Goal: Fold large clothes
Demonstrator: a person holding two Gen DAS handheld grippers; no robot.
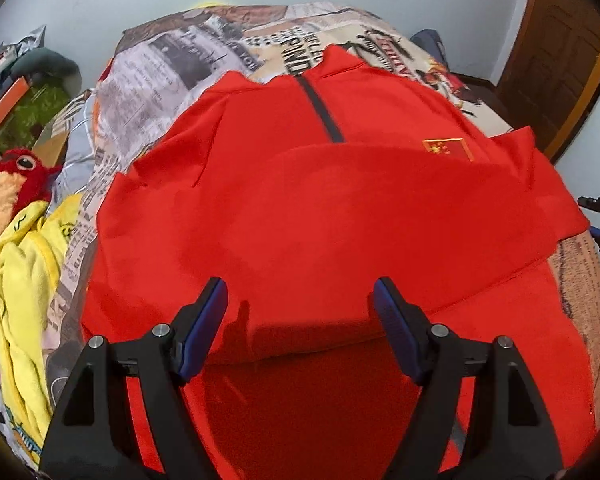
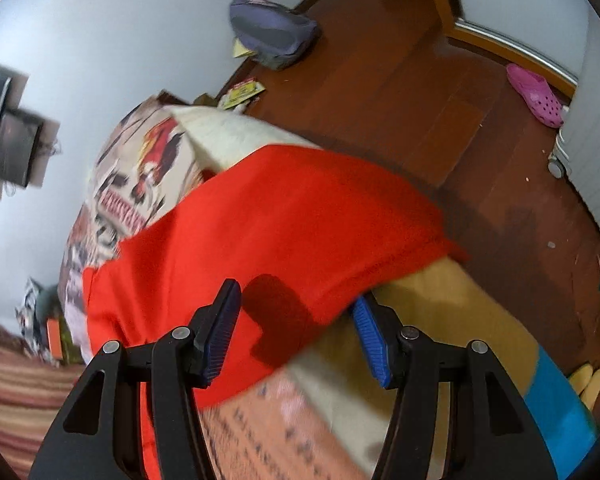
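Two grippers over bright red zip-neck sports jacket [image 1: 320, 208], spread on newspaper-print bed cover [image 1: 160, 92]. Left gripper [image 1: 300, 328]: fingers wide apart above folded hem, nothing held. Right gripper [image 2: 296, 328]: fingers parted at jacket's edge, no grip.

A bright red zip-neck fabric garment [image 1: 300, 208] with a yellow-starred flag patch [image 1: 447, 148] lies on a newspaper-print quilt [image 1: 172, 80]; beside it, a plain yellow, seemingly fleecy cloth [image 1: 20, 288].
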